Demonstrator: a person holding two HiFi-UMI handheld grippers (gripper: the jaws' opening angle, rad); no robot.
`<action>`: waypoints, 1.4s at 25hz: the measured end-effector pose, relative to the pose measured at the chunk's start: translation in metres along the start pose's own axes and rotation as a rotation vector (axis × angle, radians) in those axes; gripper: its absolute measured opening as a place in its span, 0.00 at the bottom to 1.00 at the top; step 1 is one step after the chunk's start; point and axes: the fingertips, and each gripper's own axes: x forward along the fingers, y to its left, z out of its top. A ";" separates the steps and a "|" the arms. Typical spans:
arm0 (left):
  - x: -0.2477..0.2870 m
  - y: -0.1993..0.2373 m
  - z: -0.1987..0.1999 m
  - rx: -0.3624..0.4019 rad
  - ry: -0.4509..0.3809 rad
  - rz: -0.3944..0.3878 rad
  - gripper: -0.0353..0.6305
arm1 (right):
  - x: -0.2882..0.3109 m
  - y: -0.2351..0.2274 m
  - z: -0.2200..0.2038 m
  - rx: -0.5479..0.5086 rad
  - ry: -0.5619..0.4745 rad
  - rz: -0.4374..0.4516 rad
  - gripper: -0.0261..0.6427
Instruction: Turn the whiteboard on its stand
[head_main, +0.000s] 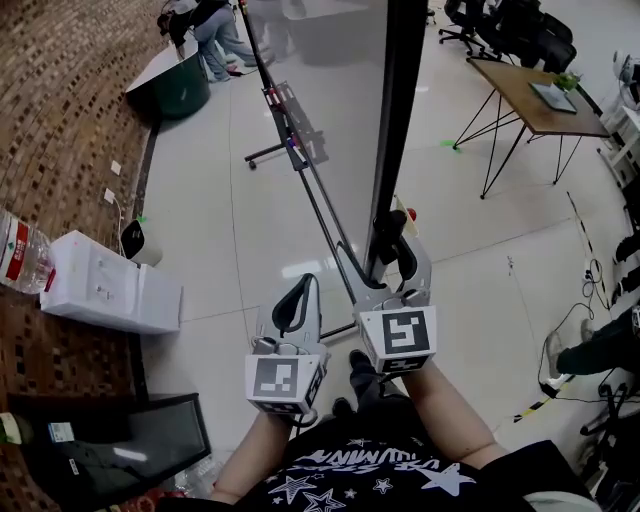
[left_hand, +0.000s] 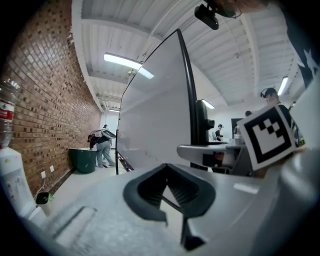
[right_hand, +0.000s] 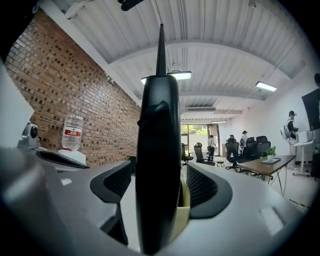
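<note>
The whiteboard (head_main: 320, 90) stands on its rolling stand, seen nearly edge-on, with its black side frame (head_main: 398, 120) right in front of me. My right gripper (head_main: 392, 245) is open around that frame. In the right gripper view the frame edge (right_hand: 159, 150) fills the space between the jaws, with a gap to each pad. My left gripper (head_main: 297, 300) hangs lower left of it, shut on nothing, apart from the board. The left gripper view shows the white board face (left_hand: 155, 115) beyond the left gripper (left_hand: 167, 187).
A white box (head_main: 110, 285) with a water bottle (head_main: 20, 250) sits by the brick wall at left. A green bin (head_main: 180, 85) and a bending person (head_main: 215, 35) are behind the board. A wooden table (head_main: 535, 95), office chairs (head_main: 520, 30) and floor cables (head_main: 590, 270) lie right.
</note>
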 end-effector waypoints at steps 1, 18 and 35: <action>0.006 0.003 0.001 -0.003 -0.001 0.006 0.06 | 0.004 0.003 0.004 -0.001 -0.009 0.012 0.54; 0.026 0.028 0.010 0.002 -0.004 0.056 0.06 | 0.024 -0.009 0.012 0.016 -0.018 -0.083 0.19; -0.014 0.045 -0.001 0.020 0.005 0.093 0.06 | 0.003 -0.006 0.002 0.010 0.015 -0.072 0.17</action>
